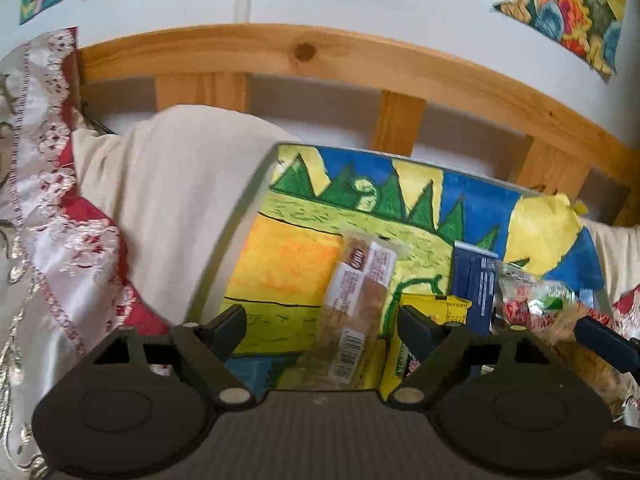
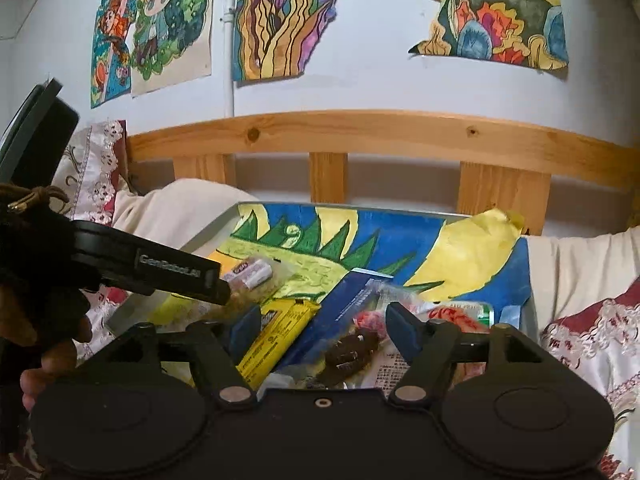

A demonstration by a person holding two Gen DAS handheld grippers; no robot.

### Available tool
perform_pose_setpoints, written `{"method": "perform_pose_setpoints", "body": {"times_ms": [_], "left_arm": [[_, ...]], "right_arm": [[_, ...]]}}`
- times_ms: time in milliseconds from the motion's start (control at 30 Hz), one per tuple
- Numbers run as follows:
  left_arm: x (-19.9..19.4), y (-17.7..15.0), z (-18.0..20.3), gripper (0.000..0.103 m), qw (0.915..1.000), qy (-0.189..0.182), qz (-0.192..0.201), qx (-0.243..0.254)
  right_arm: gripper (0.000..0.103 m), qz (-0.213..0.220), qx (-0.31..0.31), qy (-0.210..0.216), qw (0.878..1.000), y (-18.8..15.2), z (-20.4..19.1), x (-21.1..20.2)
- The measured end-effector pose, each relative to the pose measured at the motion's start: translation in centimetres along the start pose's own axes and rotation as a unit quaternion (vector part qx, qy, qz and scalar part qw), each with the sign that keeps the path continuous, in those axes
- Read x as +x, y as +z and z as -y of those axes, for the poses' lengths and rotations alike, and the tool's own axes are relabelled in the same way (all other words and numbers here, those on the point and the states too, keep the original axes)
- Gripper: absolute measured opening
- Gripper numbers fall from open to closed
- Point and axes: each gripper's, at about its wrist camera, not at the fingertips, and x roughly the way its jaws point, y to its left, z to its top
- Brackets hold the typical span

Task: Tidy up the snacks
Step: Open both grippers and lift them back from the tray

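The snacks lay in a cluster on a flat tray (image 1: 256,184) lined with a bright painted sheet of blue, yellow and green, resting on the bed. A long clear-wrapped biscuit pack with a barcode label (image 1: 356,312) lay lengthwise between the spread fingers of the left claw (image 1: 320,320), which stood wide and gripped nothing. Just right of it sat a yellow rectangular snack box (image 1: 436,308), then a dark blue carton (image 1: 474,284), then a crinkly clear bag with red and green print (image 1: 532,300). In the right wrist view, the right claw (image 2: 320,330) was also wide and empty, hovering over the yellow box (image 2: 276,340), the blue carton (image 2: 348,300) and a brown pastry in clear wrap (image 2: 350,354). The left claw's black finger (image 2: 160,272) entered from the left, near the biscuit pack (image 2: 252,272). Cream pillows (image 1: 168,184) and red-and-white embroidered bedding (image 1: 60,216) surrounded the tray; a pine slatted headboard (image 1: 320,56) and coloured drawings (image 2: 280,16) on the wall stood behind.
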Motion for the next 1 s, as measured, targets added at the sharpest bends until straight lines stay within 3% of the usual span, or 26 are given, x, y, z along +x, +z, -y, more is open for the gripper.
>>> {"method": "perform_pose_setpoints", "body": {"times_ms": [267, 467, 733, 1000], "left_arm": [[-3.9, 0.1, -1.5, 0.101, 0.9988, 0.008, 0.043, -0.020], [-7.7, -0.4, -3.0, 0.102, 0.9965, 0.002, 0.075, -0.037], [-12.6, -2.0, -4.9, 0.102, 0.9940, 0.002, 0.102, -0.040], [-15.8, -5.9, -7.0, 0.102, 0.9936, 0.005, 0.103, -0.046]], "right_arm": [[0.090, 0.045, 0.012, -0.021, 0.999, 1.8, -0.3, -3.4], [0.101, 0.084, 0.033, -0.033, 0.995, 3.0, -0.9, -7.3], [0.102, 0.126, 0.048, -0.039, 0.990, 3.6, -2.7, -12.0], [0.102, 0.128, 0.043, -0.052, 0.989, 1.6, -5.0, -16.1]]}}
